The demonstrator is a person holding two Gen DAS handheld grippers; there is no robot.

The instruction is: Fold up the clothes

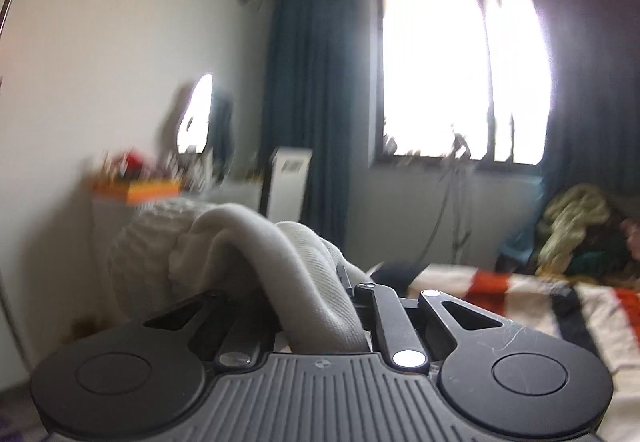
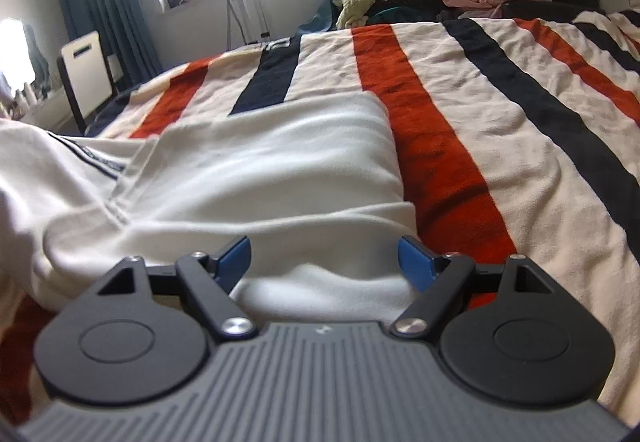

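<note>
1. The left gripper (image 1: pixel 320 306) has its jaws clamped on a raised fold of the white garment (image 2: pixel 280 161).
2. The right gripper (image 2: pixel 325 262) stands wide over its near hem.
3. The garment lies partly folded ahead on the striped blanket (image 2: pixel 500 101); judging by this, folds remain.

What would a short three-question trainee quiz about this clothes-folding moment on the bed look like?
1. True or false: the right gripper has its jaws closed on the white garment.
2. What is bunched between the jaws of the left gripper? A) a fold of white fabric B) a yellow towel C) nothing
3. Fill in: the white garment lies on a blanket striped in cream, black and ____.

Key
1. False: the blue pads stand wide apart over the cloth.
2. A: the left jaws are shut on a lifted fold of it.
3. Orange-red.
</note>
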